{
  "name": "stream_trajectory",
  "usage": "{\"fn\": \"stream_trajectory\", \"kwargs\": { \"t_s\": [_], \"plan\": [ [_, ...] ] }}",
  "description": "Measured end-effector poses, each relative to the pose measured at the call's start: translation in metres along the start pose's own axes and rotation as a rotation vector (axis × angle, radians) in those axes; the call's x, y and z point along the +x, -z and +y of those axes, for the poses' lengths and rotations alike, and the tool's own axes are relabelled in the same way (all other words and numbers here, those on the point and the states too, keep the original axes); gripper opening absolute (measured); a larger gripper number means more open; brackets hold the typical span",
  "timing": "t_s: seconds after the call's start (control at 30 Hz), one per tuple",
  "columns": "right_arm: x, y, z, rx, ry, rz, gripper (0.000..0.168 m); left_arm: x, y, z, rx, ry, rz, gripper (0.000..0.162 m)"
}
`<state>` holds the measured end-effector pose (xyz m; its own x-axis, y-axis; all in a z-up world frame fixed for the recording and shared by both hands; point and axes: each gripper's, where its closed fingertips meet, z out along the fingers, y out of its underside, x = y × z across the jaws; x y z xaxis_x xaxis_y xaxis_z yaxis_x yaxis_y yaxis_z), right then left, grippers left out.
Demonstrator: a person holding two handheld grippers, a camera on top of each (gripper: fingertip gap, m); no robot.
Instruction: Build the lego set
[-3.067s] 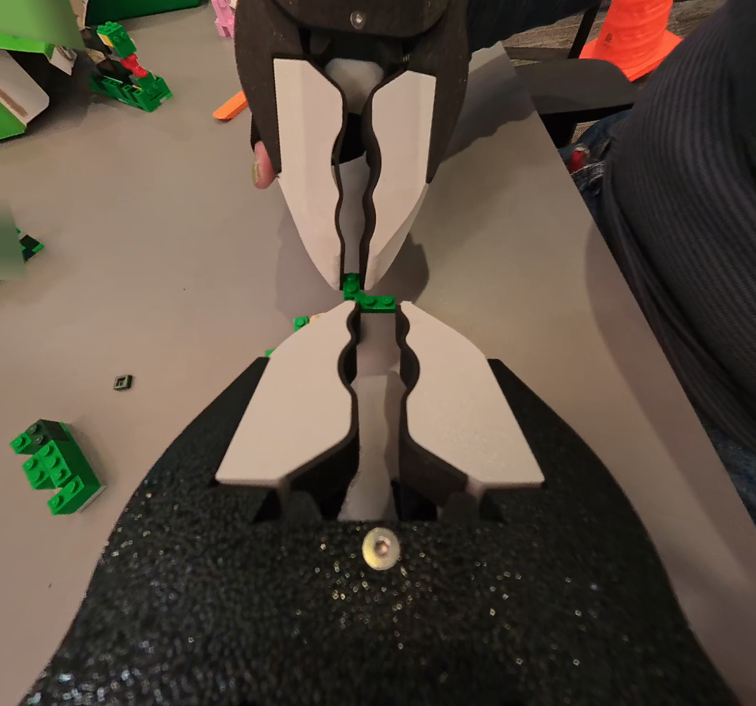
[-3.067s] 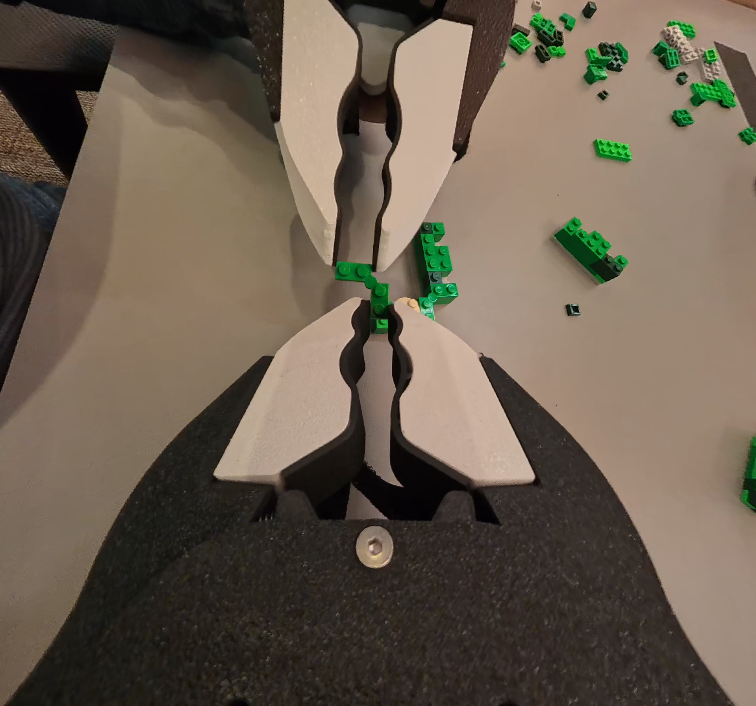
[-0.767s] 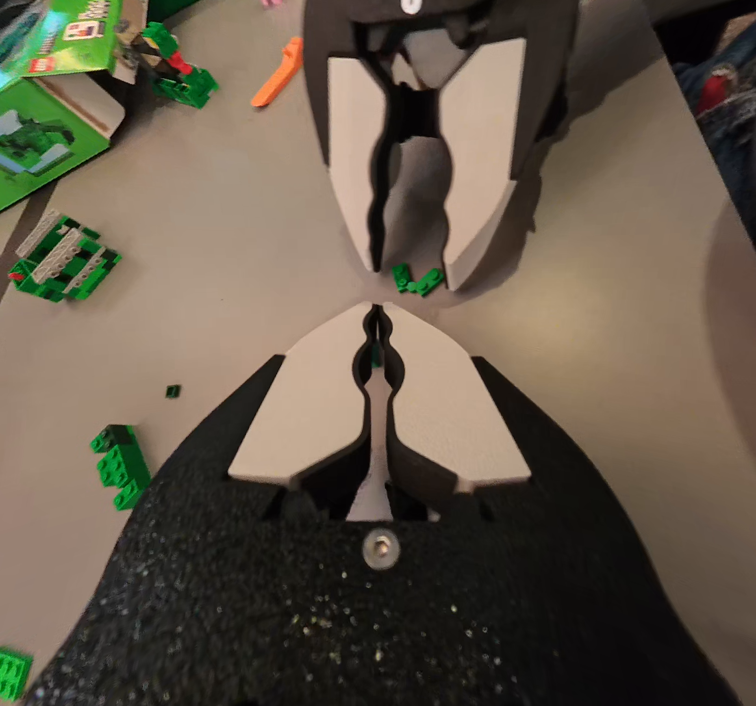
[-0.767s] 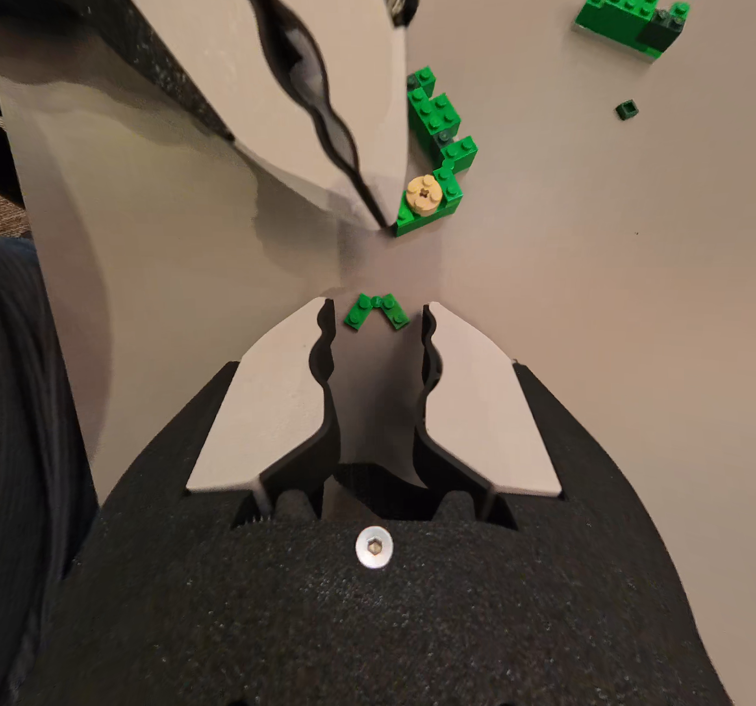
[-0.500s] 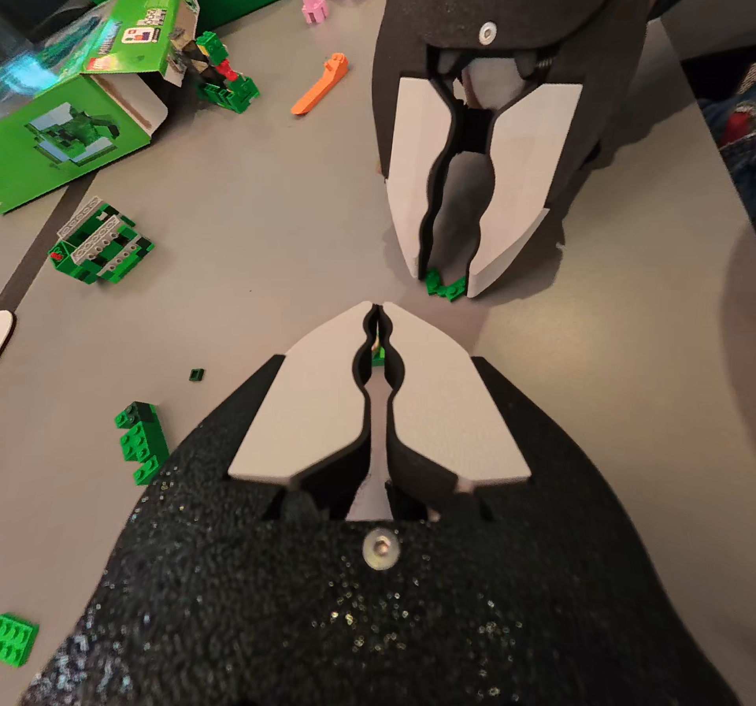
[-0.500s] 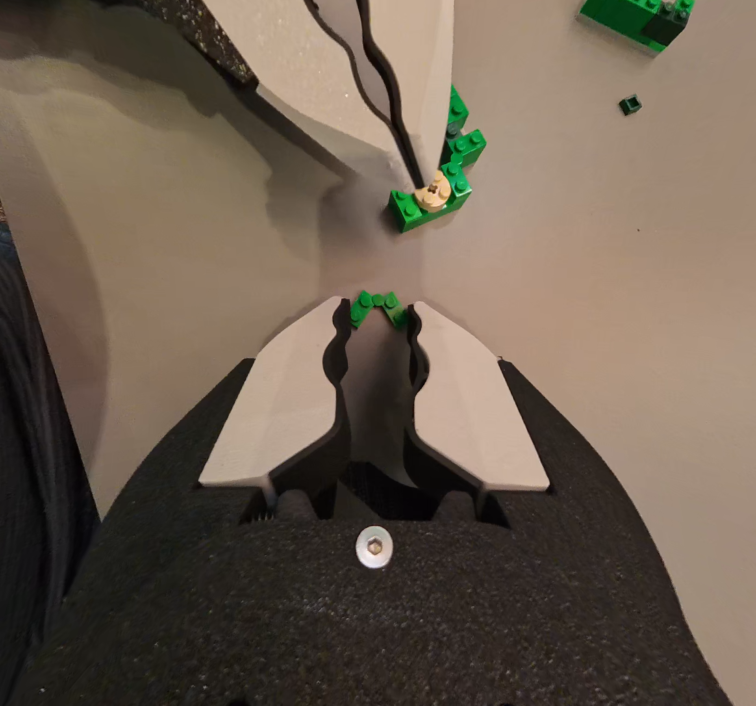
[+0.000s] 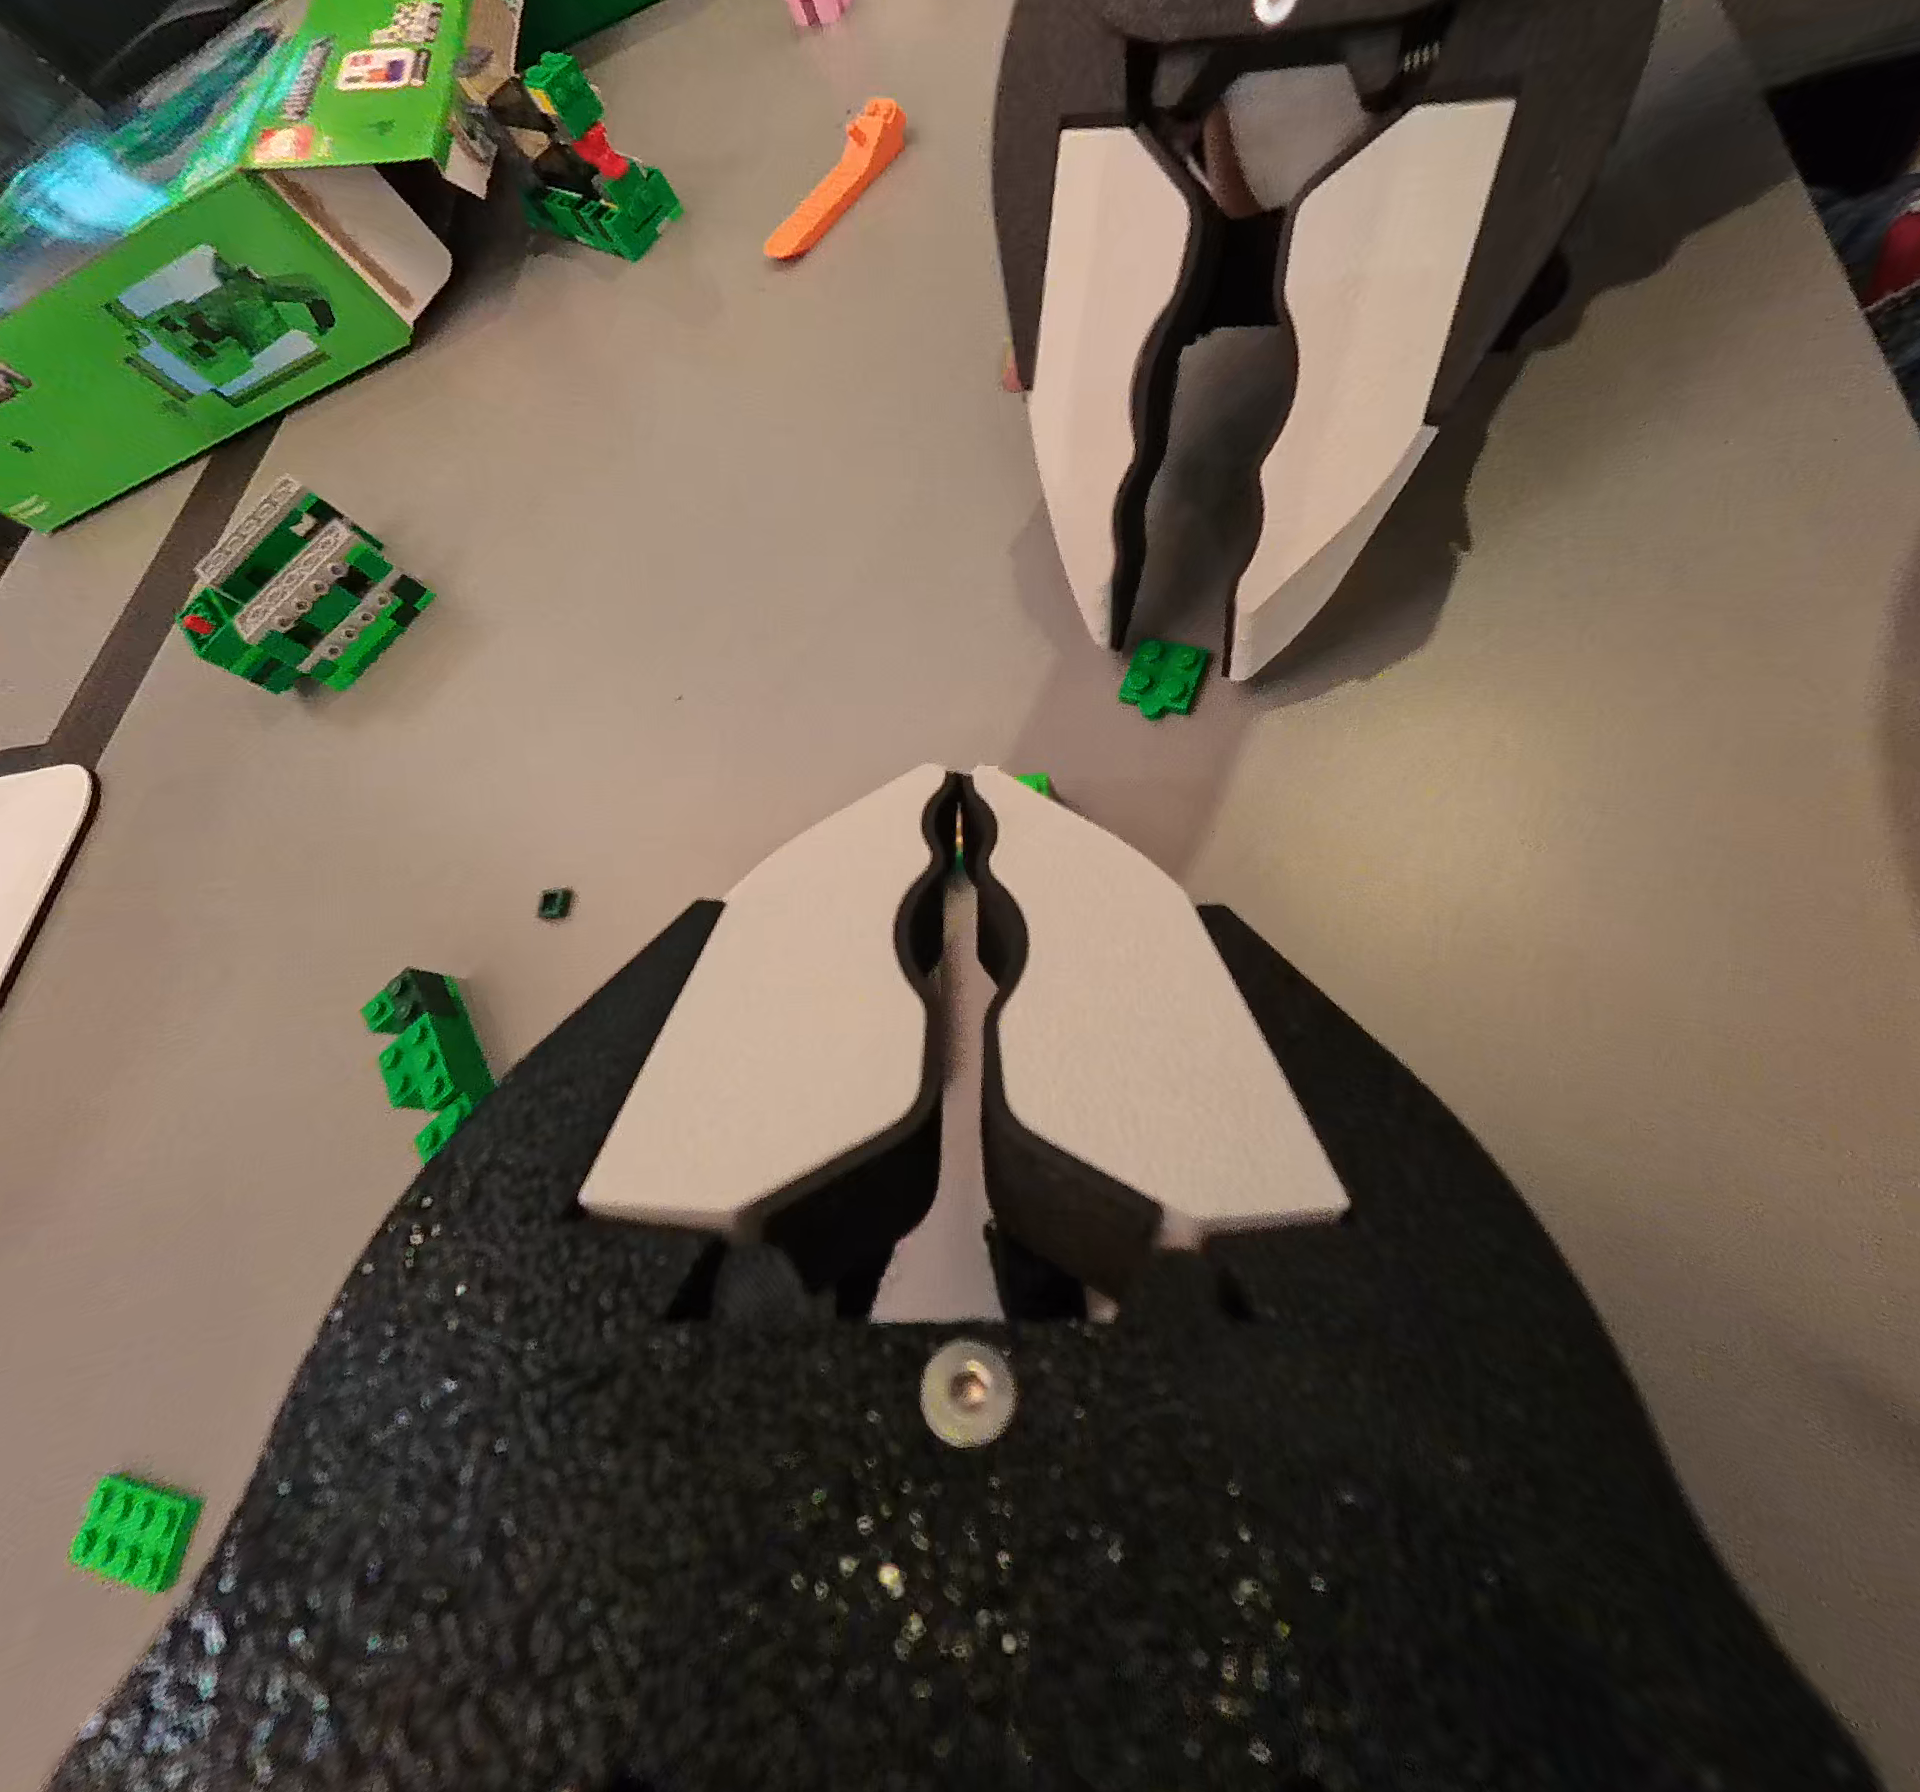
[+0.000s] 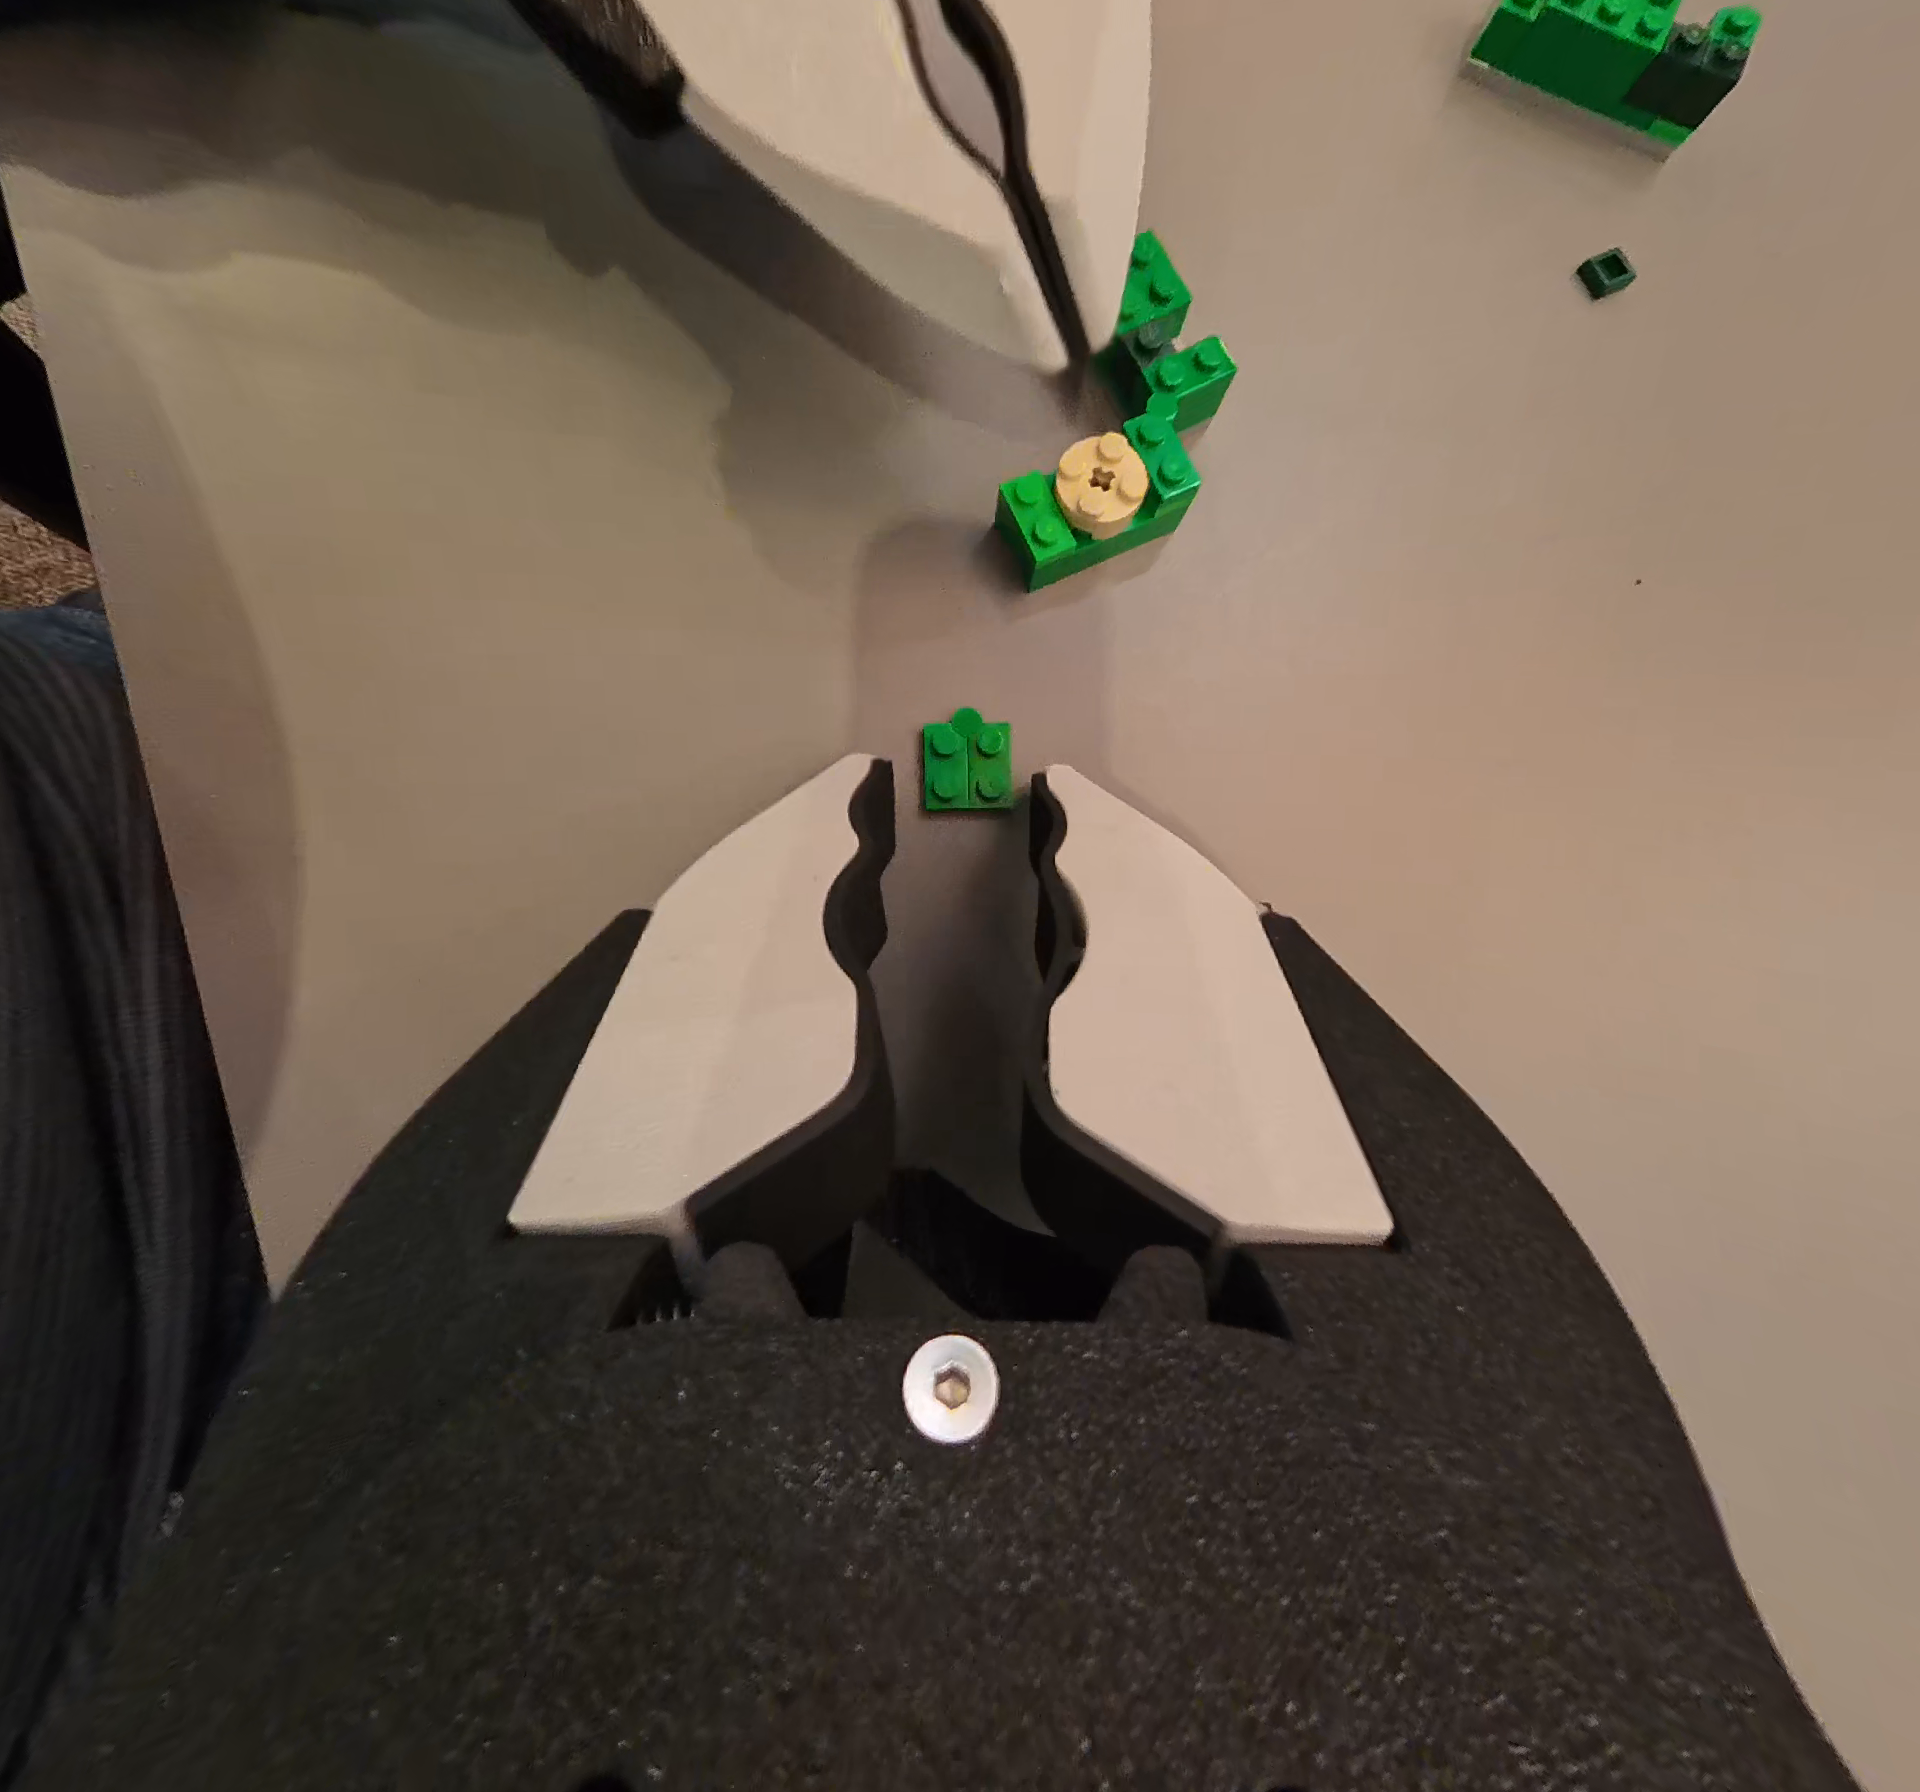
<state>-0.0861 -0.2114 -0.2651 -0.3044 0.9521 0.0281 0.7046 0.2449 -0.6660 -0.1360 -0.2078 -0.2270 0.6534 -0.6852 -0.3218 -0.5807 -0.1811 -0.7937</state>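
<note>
On the grey worktop (image 8: 1455, 807), a small green hinged plate (image 8: 966, 768) lies flat just ahead of the right gripper (image 8: 963, 778), whose fingers stand apart and hold nothing. Just beyond the plate sits a stepped green assembly (image 8: 1122, 454) with a tan round piece, where the left gripper (image 7: 960, 786) rests with fingers together, apparently empty. The step looks like re-gripping the plate; closing squarely across its edges comes next.

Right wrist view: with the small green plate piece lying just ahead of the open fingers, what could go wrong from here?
1. The small green plate piece lies flat on the table; the right hand-held gripper may push it instead of gripping.
2. The left hand-held gripper, closed, sits against the green stepped assembly and may knock it.
</note>
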Motion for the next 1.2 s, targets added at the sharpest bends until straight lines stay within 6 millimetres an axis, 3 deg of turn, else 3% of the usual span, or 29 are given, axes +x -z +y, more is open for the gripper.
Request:
{"fn": "stream_trajectory", "kwargs": {
  "t_s": [0.17,0.3,0.43,0.63,0.97,1.2],
  "plan": [
    [0.002,0.0,0.002,-0.02,0.039,0.009,0.015,-0.004,0.005,0.007,-0.007,0.094,0.047,0.037],
    [0.006,0.005,-0.013,0.044,0.114,0.022,0.015,-0.002,-0.002,0.021,-0.08,0.146,0.08,0.063],
    [0.005,0.005,-0.03,0.103,0.243,0.003,0.015,0.002,-0.011,0.029,-0.142,0.13,0.103,0.061],
    [0.003,-0.005,-0.034,0.07,0.372,-0.047,0.015,0.003,-0.02,0.032,-0.167,0.161,0.161,0.053],
    [0.004,0.0,-0.037,0.096,0.365,-0.085,0.015,-0.002,-0.01,0.028,-0.154,0.105,0.133,0.053],
    [0.004,-0.002,-0.039,0.11,0.338,-0.088,0.015,0.003,-0.015,0.032,-0.189,0.08,0.141,0.058]
  ]
}}
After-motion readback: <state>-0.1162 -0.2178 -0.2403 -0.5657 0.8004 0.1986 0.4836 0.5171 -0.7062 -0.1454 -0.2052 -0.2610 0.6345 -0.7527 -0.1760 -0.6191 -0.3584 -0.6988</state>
